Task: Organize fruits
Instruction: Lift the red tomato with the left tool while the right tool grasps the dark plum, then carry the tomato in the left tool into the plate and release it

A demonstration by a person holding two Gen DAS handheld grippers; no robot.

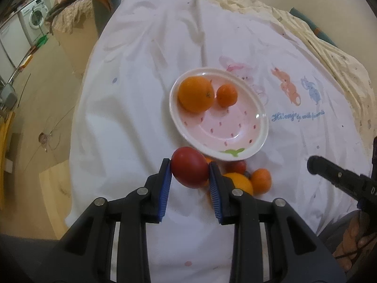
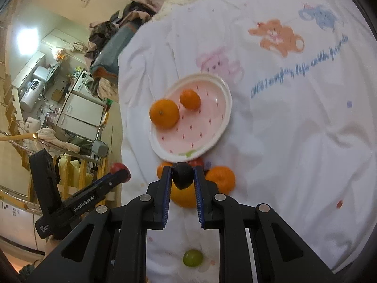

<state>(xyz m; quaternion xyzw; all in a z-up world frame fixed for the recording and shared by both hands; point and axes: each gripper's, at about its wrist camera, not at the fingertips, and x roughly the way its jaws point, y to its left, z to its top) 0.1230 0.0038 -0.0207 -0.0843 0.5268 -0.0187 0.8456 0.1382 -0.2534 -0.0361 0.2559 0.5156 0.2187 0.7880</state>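
Red plum (image 1: 190, 167) clamped crosswise in left hand-held gripper (image 1: 190, 168); right hand-held gripper (image 2: 182, 175) grips dark plum (image 2: 182, 175).

A plate (image 1: 256, 139) sits on the cloth (image 1: 141, 94) covering the table. In it lie 2 oranges: the large orange (image 1: 195, 93) at the far left and the small orange (image 1: 226, 95) just right of it. Near the plate's near rim, 4 fruits (image 2: 221, 179) cluster on the cloth. One grape (image 2: 193, 257) lies nearer, well apart.
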